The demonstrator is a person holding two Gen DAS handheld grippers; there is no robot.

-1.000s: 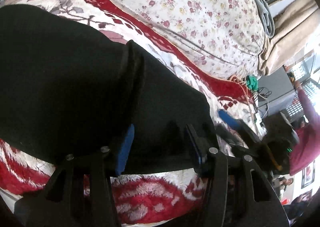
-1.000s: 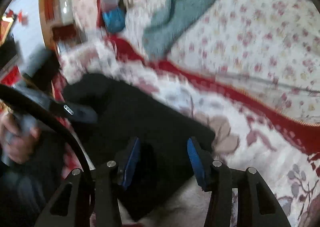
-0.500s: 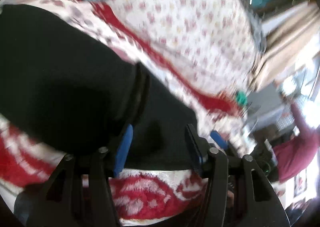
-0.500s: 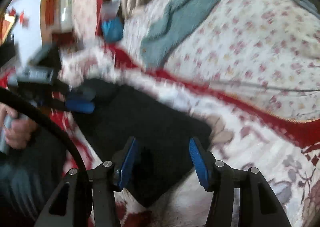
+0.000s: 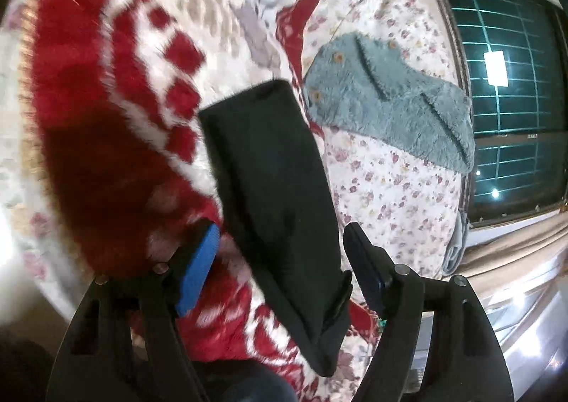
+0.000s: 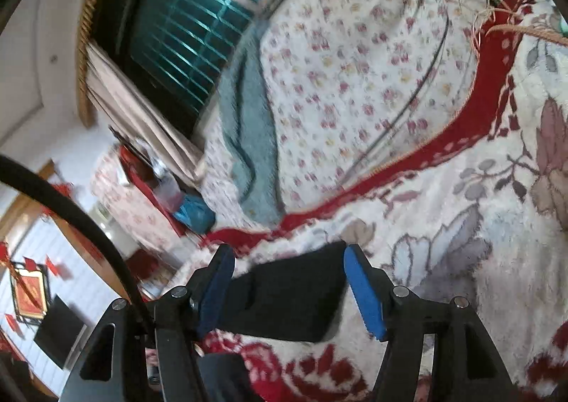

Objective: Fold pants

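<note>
Both the left gripper (image 5: 280,260) and right gripper (image 6: 287,281) have just been opening, jaws apart around the folded black pants (image 5: 273,171) on the red-and-white blanket (image 5: 106,118), gripping nothing; the fold looks done, and next is probably pulling clear without snagging.

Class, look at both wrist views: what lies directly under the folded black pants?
The black pants lie on the red-and-white plush blanket, visible around them. Whatever lies beneath the pants themselves is covered.

Bed covered by red-white plush blanket (image 5: 106,89), floral quilt (image 6: 355,82) heaped behind. Teal fleece garment (image 5: 390,111) on quilt. Window (image 5: 514,100) with grid bars, dark outside, lamp reflection. Beige curtain (image 6: 142,111) beside it. White wall (image 6: 32,65), red decorations (image 6: 28,292), dark screen (image 6: 60,334).
</note>
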